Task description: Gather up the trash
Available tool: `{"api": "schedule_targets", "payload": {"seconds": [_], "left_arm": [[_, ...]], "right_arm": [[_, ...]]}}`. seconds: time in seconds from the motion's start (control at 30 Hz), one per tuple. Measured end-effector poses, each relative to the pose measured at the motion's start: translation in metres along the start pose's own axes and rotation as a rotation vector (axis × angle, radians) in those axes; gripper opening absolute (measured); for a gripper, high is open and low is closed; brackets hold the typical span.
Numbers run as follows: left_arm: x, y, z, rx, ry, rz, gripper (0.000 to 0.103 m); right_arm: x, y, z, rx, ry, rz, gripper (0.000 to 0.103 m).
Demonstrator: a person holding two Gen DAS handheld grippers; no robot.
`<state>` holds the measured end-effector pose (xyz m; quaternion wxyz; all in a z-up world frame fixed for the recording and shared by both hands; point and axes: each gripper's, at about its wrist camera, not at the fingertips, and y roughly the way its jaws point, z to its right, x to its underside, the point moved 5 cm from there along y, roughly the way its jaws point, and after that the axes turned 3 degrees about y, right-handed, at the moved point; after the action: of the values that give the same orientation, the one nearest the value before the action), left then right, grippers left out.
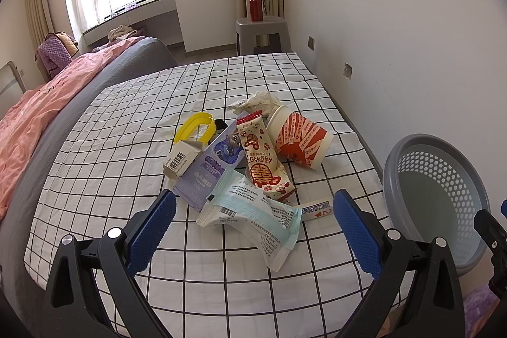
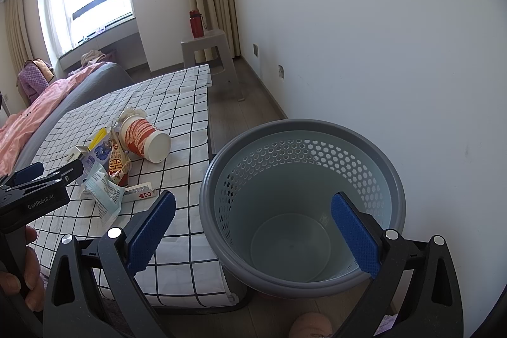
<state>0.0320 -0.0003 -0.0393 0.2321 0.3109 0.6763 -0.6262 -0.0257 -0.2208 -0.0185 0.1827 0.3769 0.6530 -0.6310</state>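
Left hand-held gripper: blue-padded jaws spread wide, holding nothing, poised over the near edge of the trash pile.
Right hand-held gripper: jaws wide apart, holding nothing, above the grey perforated plastic basket.
Trash: white-and-teal plastic wrapper, red-and-cream snack packet, tipped red-and-white paper cup, heaped mid-worktop on the black-gridded white cloth.
Basket: beside the worktop's right edge, nothing inside.
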Motion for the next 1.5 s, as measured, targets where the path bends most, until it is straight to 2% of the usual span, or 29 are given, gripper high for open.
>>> {"api": "schedule_targets", "payload": {"seconds": [0.53,0.73,0.93,1.23,1.5], "left_arm": [[0.003,0.001,-0.011,-0.019,0.001,0.000,0.095],[0.005,0.003,-0.029,-0.047,-0.013,-0.005,0.095],[0.009,0.007,-0.053,-0.075,-0.055,-0.024,0.095],[0.016,0.012,-0.090,-0.117,-0.122,-0.042,0.095],[0.026,0.022,-0.099,-0.108,-0.152,-0.077,0.095]], "right_arm": [[0.002,0.005,-0.007,-0.026,-0.017,-0.016,0.097],[0.000,0.014,-0.021,-0.086,-0.042,-0.050,0.097],[-0.002,0.024,-0.051,-0.150,-0.128,-0.062,0.097],[0.007,0.047,-0.096,-0.284,-0.189,-0.159,0.097],[-0.004,0.064,-0.114,-0.294,-0.229,-0.168,0.097]]}}
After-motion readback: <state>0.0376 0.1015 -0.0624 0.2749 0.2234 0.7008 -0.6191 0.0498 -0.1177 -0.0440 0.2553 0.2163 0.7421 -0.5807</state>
